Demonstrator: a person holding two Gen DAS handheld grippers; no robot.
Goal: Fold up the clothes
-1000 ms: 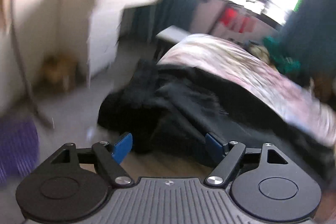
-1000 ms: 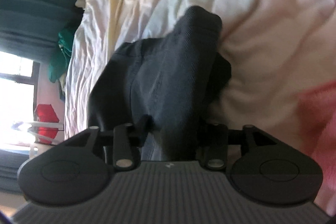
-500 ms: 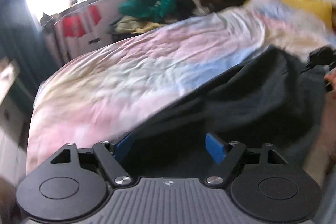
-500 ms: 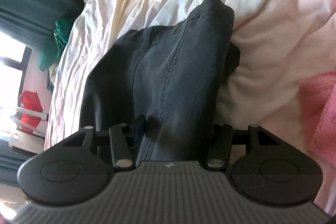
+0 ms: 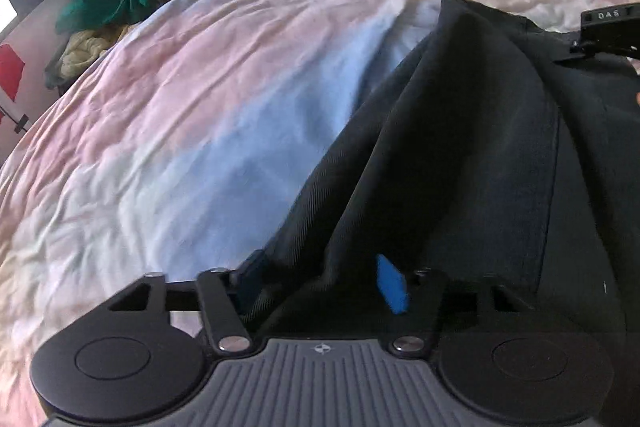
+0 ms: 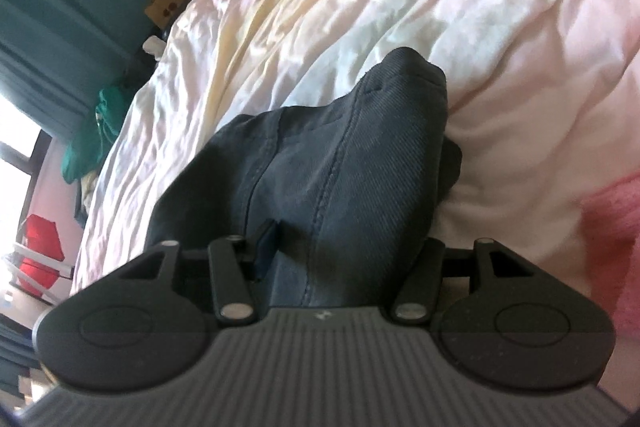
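On the pastel duvet (image 5: 192, 99), dark twill trousers (image 6: 340, 163) lie rumpled, pinched by both grippers' fingers (image 5: 390, 285).

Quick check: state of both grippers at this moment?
Left gripper: shut on the dark trousers.
Right gripper: shut on the same dark trousers.

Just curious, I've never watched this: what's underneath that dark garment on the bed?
The dark garment lies on a pastel duvet, which shows all around it. Whatever sits directly beneath the cloth is covered.
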